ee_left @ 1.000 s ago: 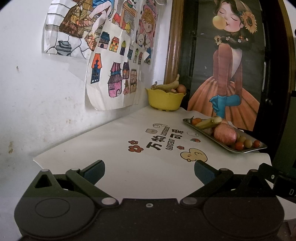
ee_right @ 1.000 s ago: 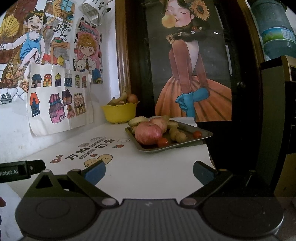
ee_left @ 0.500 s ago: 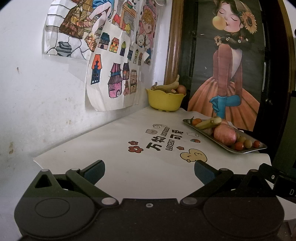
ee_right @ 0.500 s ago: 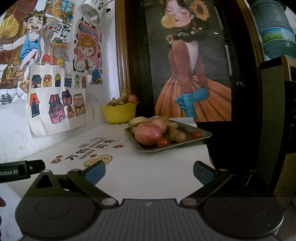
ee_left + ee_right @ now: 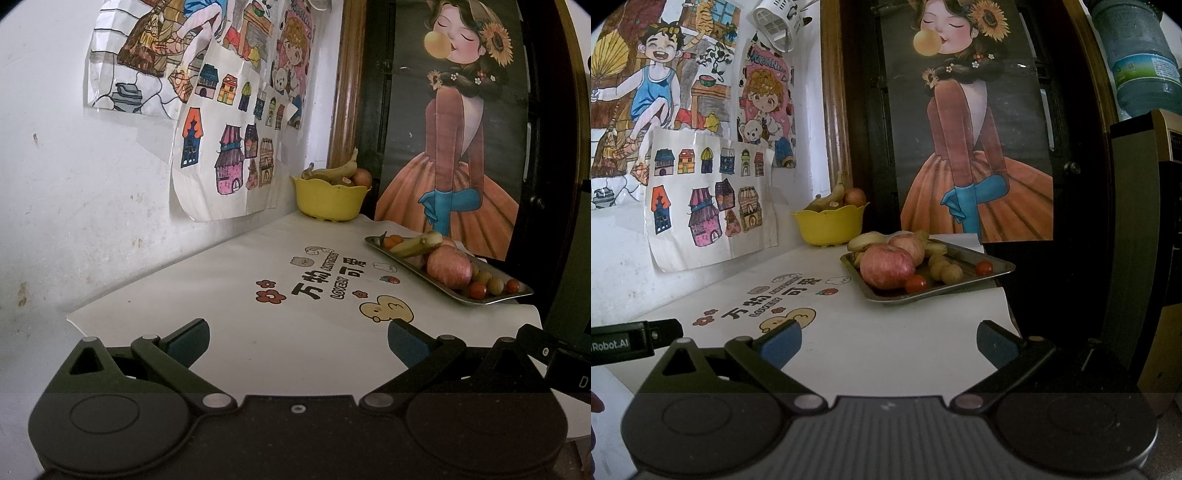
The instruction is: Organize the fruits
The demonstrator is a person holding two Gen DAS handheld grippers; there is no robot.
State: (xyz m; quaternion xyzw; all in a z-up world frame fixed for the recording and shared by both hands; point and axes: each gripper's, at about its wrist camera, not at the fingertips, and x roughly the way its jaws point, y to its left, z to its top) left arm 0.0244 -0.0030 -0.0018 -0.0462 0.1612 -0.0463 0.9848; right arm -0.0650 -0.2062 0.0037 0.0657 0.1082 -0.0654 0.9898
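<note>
Steel and yellow plastic hold the fruit here: a flat metal tray [image 5: 997,266] lies on the right side of the table [image 5: 886,339], near its right edge, and a yellow bowl [image 5: 829,227] stands farther back, in the far corner against the wall. The tray carries the loose lot: a big red apple [image 5: 886,266] at its near left, a second apple just behind it, cherry tomatoes [image 5: 915,283], a few small tan fruits and a banana [image 5: 415,245] lying across the far end. The bowl already has a banana and a round reddish fruit showing over its rim, so it looks like the place the sorted fruit goes, with the tray as the supply.

Both grippers hover low over the near edge of the table, well apart from any fruit. The left gripper [image 5: 298,338] has its jaws spread wide with nothing between them; the right gripper [image 5: 889,338] is likewise spread and empty. Spread jaws make sense before a pick, since the big apple needs the full width.

The right gripper faces the tray almost head-on, so it seems better placed to reach for the apple or tomatoes. The left one looks over the printed cloth toward the bowl. The tomatoes are small and round, and may roll on the smooth tray if nudged.
</note>
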